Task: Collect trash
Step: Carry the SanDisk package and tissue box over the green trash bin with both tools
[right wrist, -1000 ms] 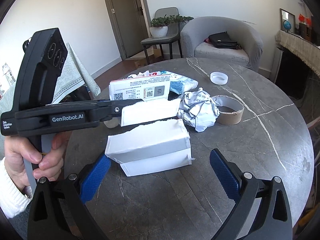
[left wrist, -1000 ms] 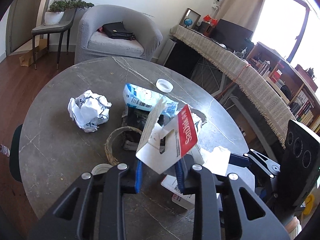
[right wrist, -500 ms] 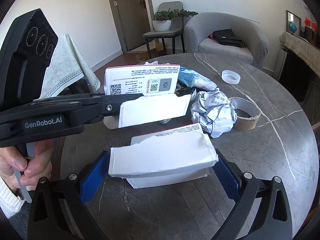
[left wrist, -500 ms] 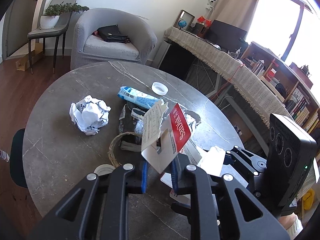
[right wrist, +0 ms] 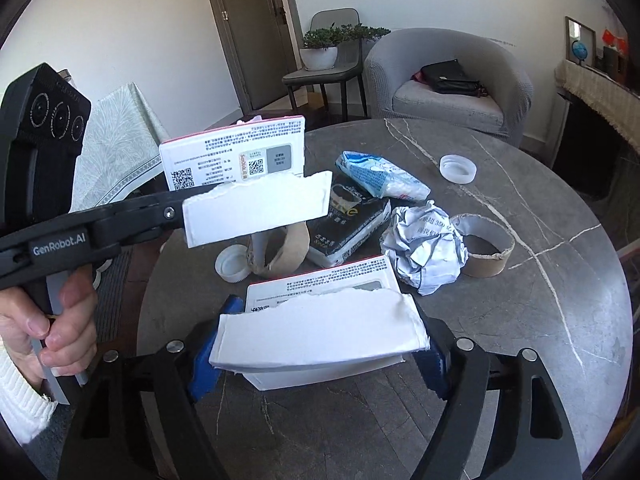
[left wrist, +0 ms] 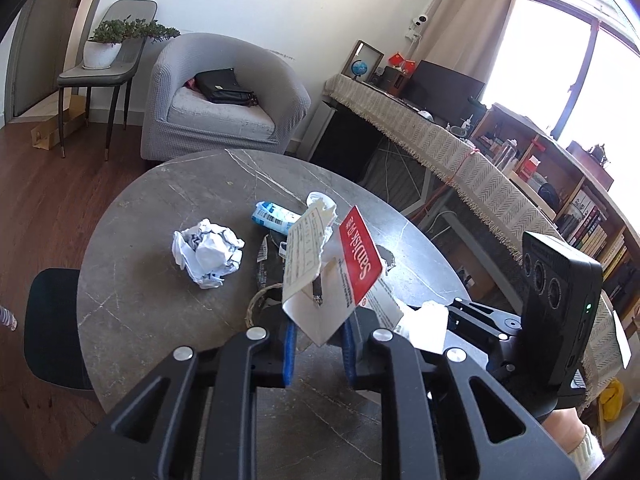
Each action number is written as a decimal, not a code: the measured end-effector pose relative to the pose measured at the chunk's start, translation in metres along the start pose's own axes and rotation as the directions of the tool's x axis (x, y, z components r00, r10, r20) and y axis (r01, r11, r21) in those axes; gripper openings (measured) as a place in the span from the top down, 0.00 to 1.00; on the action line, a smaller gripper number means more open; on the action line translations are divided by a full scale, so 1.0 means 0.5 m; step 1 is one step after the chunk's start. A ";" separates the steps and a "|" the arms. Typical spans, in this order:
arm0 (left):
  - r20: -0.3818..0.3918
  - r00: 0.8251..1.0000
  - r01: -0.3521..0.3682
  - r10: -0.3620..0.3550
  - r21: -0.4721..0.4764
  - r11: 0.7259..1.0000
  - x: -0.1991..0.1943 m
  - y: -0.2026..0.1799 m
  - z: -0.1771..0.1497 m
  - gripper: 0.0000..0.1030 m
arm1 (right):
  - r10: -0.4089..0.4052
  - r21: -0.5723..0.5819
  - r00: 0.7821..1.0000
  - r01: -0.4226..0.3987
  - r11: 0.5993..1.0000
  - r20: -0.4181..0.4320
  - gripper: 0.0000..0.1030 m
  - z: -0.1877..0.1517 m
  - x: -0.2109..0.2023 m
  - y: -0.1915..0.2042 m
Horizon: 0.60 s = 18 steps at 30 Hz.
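Observation:
My left gripper (left wrist: 317,350) is shut on a torn red-and-white SanDisk card package (left wrist: 328,276) and holds it above the round grey table (left wrist: 132,280); it also shows in the right wrist view (right wrist: 256,184). My right gripper (right wrist: 316,350) is shut on a second torn white card package (right wrist: 320,332) just above the table. On the table lie a crumpled paper ball (right wrist: 424,248), a blue-white wrapper (right wrist: 376,174), a black packet (right wrist: 348,224), two cardboard tape rings (right wrist: 486,246) (right wrist: 280,252) and white caps (right wrist: 458,168).
A grey armchair (left wrist: 216,108) with a black bag stands beyond the table. A chair with a potted plant (left wrist: 108,46) is at the far left. A cloth-covered desk (left wrist: 424,140) and bookshelves run along the right. A dark stool (left wrist: 52,324) sits at the table's left edge.
My right gripper closed on the white card package and lifted it slightly. My left gripper rose with the SanDisk package, away from the table.

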<state>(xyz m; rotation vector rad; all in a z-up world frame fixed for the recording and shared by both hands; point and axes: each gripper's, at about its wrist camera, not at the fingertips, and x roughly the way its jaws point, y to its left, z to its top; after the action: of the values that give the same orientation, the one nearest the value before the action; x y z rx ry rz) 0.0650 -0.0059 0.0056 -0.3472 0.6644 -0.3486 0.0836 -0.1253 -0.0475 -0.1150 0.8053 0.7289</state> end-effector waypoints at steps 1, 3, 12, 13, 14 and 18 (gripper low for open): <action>0.007 1.000 -0.005 0.005 -0.003 1.000 -0.006 0.004 0.002 0.81 | -0.001 0.001 1.000 0.001 1.000 0.010 0.23 0.005 -0.008 0.002; 0.024 1.000 -0.013 0.014 -0.009 1.000 -0.021 0.014 0.007 0.81 | -0.004 0.001 0.999 0.003 1.000 0.037 0.23 0.014 -0.023 0.007; 0.067 0.987 -0.147 0.147 0.001 0.989 -0.073 0.086 0.016 0.81 | 0.021 0.019 0.991 -0.023 1.000 0.134 0.22 0.079 -0.013 0.042; 0.066 0.984 -0.166 0.165 0.002 0.986 -0.077 0.100 0.015 0.81 | 0.028 0.014 0.990 -0.030 0.999 0.138 0.22 0.088 -0.007 0.052; 0.066 0.981 -0.183 0.182 0.004 0.983 -0.081 0.112 0.014 0.81 | 0.034 0.008 0.989 -0.035 0.999 0.142 0.22 0.095 -0.002 0.064; 0.070 0.967 -0.246 0.246 -0.006 0.969 -0.110 0.173 0.013 0.81 | 0.070 -0.015 0.986 -0.069 0.998 0.148 0.22 0.125 0.028 0.109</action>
<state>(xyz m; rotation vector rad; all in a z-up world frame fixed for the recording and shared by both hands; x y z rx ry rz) 0.0463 0.0950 0.0037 -0.2696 0.6300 -0.0997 0.0941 -0.0541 -0.0038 -0.0409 0.6657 0.7979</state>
